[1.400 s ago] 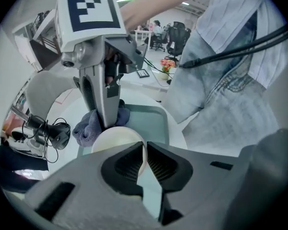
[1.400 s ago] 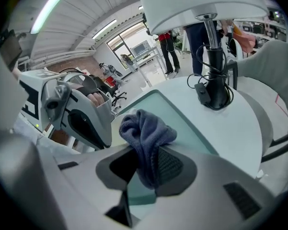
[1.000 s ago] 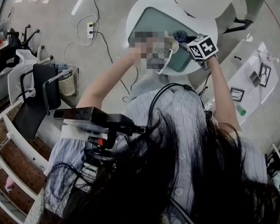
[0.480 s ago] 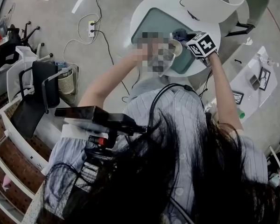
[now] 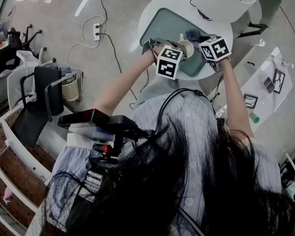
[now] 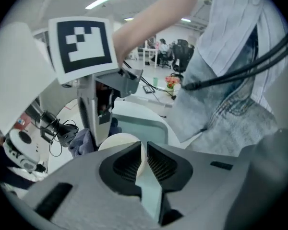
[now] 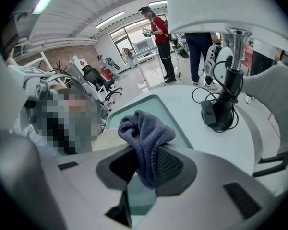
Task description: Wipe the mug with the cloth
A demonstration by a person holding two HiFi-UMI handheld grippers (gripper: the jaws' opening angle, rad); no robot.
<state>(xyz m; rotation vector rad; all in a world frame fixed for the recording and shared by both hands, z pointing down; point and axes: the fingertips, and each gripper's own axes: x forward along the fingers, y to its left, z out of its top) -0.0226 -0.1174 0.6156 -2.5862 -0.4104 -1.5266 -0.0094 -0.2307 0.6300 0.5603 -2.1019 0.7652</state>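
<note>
Your left gripper's (image 6: pixel 145 150) fingers (image 6: pixel 127 164) are pinching the mug (image 6: pixel 116 140) rim; your right gripper's (image 7: pixel 146 166) are pinching the cloth (image 7: pixel 145 128) at the mug's 12 o'clock, above the bench (image 5: pixel 155 11).

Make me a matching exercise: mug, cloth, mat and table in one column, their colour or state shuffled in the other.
1. mug
2. cloth
3. mat
4. table

A. blue-grey, pinched by the right gripper
B. white, round
C. cream, rim clamped by the left gripper
D. pale green, lying on the table

Pairs: 1-C, 2-A, 3-D, 4-B
</note>
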